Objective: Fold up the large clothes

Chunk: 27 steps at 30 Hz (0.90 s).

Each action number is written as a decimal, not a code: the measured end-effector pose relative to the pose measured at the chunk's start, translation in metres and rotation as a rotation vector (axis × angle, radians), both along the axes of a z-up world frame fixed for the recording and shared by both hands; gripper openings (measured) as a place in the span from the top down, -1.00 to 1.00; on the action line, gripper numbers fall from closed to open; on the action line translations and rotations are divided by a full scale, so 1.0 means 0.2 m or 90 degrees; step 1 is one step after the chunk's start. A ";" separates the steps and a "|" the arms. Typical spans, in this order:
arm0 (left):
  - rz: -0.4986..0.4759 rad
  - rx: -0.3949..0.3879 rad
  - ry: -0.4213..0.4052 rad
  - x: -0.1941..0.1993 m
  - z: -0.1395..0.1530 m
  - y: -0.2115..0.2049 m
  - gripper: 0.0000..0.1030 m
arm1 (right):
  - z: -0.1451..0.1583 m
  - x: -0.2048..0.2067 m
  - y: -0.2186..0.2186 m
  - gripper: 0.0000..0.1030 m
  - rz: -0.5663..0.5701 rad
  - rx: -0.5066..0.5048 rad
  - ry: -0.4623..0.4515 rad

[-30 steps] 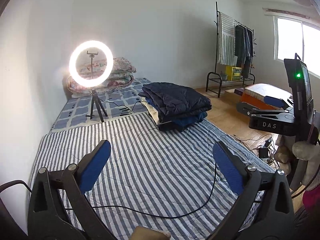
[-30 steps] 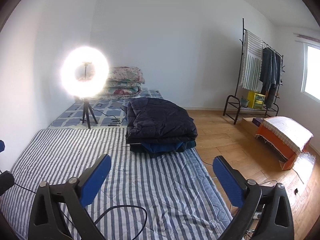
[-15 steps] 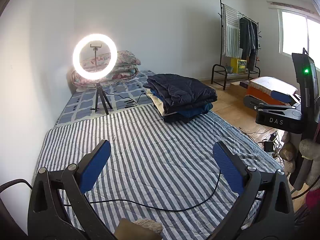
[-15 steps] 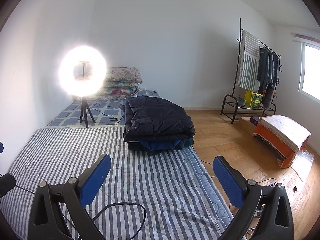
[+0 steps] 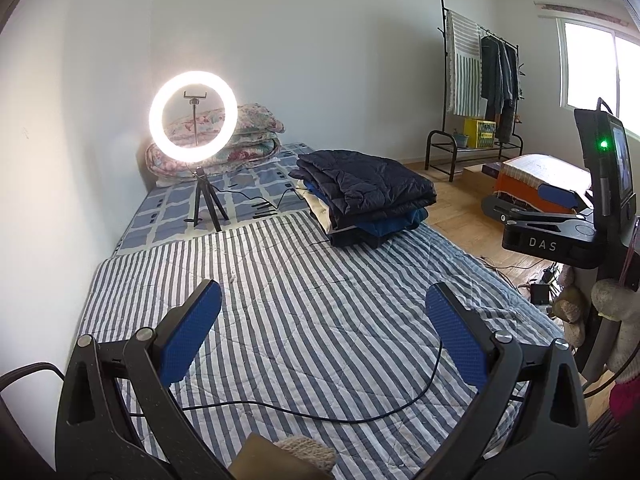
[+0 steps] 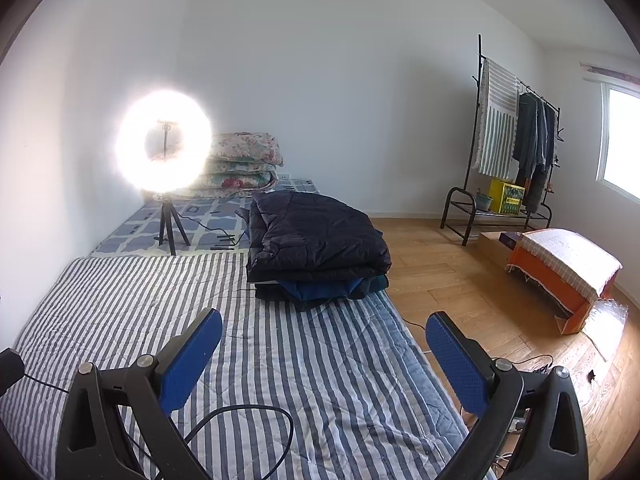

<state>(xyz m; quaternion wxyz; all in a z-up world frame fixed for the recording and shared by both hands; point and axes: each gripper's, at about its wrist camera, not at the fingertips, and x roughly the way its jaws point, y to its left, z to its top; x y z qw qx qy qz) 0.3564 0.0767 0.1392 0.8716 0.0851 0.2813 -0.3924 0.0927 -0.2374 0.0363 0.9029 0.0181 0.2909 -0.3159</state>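
Observation:
A stack of folded clothes, a dark navy quilted jacket on top of blue and cream garments, [image 5: 366,196] lies at the far right of the striped mattress [image 5: 300,312]; it also shows in the right wrist view [image 6: 316,248]. My left gripper [image 5: 323,334] is open and empty, held above the near part of the mattress. My right gripper [image 6: 323,360] is open and empty, above the mattress [image 6: 160,320] near its right edge. The right gripper also shows side-on in the left wrist view [image 5: 556,216], beyond the bed's right edge.
A lit ring light on a tripod [image 5: 194,120] stands on the checked mattress behind, with folded floral quilts [image 5: 240,140] at the wall. A black cable [image 5: 320,412] crosses the near mattress. A clothes rack [image 6: 512,152] and an orange box [image 6: 560,276] stand on the wooden floor.
Both grippers have drifted slightly, shifting the views a little; the left view has turned slightly rightward and down. Both grippers stay open and empty.

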 end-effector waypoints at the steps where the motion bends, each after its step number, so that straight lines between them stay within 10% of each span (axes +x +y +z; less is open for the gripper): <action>1: 0.000 0.000 -0.002 0.00 0.00 0.00 -1.00 | 0.00 0.00 0.00 -0.99 0.000 -0.001 0.001; 27: 0.007 0.002 -0.008 -0.01 0.01 0.02 -1.00 | -0.01 0.00 0.02 -0.99 0.003 0.000 0.004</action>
